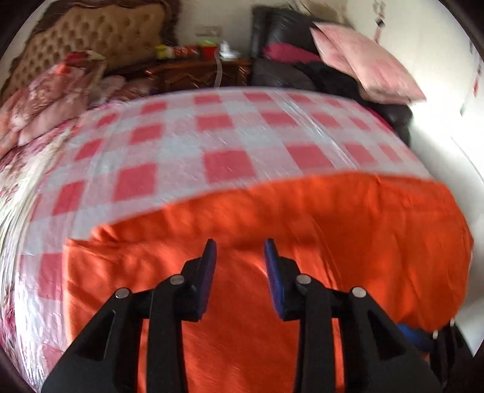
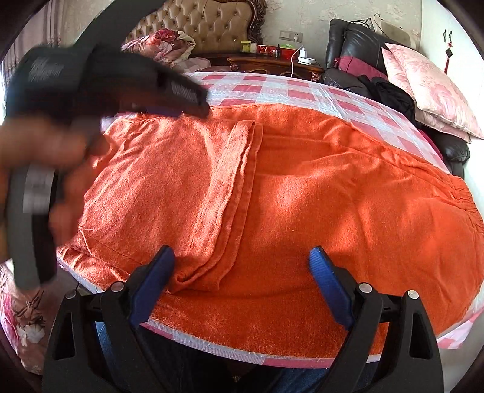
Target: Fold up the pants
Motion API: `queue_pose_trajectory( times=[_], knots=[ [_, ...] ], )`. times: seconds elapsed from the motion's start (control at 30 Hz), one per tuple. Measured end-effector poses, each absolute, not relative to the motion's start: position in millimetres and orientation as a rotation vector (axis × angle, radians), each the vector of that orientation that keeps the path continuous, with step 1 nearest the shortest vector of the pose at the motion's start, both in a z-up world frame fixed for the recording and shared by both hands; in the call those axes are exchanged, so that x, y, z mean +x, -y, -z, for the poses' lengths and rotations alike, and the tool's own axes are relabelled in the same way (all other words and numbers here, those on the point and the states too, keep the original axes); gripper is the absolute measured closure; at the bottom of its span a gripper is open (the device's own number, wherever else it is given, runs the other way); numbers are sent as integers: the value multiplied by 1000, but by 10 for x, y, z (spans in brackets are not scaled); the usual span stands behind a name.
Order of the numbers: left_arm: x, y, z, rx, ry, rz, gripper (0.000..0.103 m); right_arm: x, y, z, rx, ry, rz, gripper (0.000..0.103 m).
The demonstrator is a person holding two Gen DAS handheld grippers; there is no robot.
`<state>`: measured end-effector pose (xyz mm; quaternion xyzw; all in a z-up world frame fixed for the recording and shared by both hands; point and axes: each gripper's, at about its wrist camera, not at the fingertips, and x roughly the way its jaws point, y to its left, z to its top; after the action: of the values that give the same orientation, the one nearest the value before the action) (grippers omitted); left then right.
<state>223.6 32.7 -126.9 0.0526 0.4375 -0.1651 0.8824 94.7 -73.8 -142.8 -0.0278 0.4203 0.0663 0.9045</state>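
Orange pants [image 2: 302, 187] lie flat on the red-and-white checked table cover [image 2: 272, 87], with the leg end folded over toward the middle; the folded edge [image 2: 239, 193] runs down the centre. The waistband [image 2: 462, 196] is at the right. My right gripper [image 2: 242, 257] is open and empty, just above the pants' near edge. My left gripper [image 1: 240, 245] is open and empty above the pants [image 1: 272, 229]. It also shows blurred in the right wrist view [image 2: 181, 99], held by a hand over the pants' far left corner.
A tufted headboard [image 2: 208, 24] and floral bedding [image 1: 45, 99] are at the back left. A wooden nightstand [image 2: 272, 63] with small items stands behind. A dark leather chair [image 2: 357, 45] with pink cushions [image 2: 429, 90] is at the right.
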Motion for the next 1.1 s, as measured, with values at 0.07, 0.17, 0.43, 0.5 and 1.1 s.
queue_pose_trajectory(
  times=[0.07,0.17,0.43,0.5,1.1],
  knots=[
    [2223,-197,1367,184,-899,354,66,937,727,1427,-58,-869,-132,16],
    [2360,-155,1342,160,-916,343,60,935,729,1433,-57,-867,-133,16],
    [2043,-314,1269,107,-918,317,55,946,752,1437,-53,-866,-139,15],
    [1915,-391,1340,109,-901,327,52,945,753,1440,-47,-865,-135,15],
    [511,-1284,1390,-27,-703,31,55,1009,910,1370,-15,-915,-110,15]
  ],
)
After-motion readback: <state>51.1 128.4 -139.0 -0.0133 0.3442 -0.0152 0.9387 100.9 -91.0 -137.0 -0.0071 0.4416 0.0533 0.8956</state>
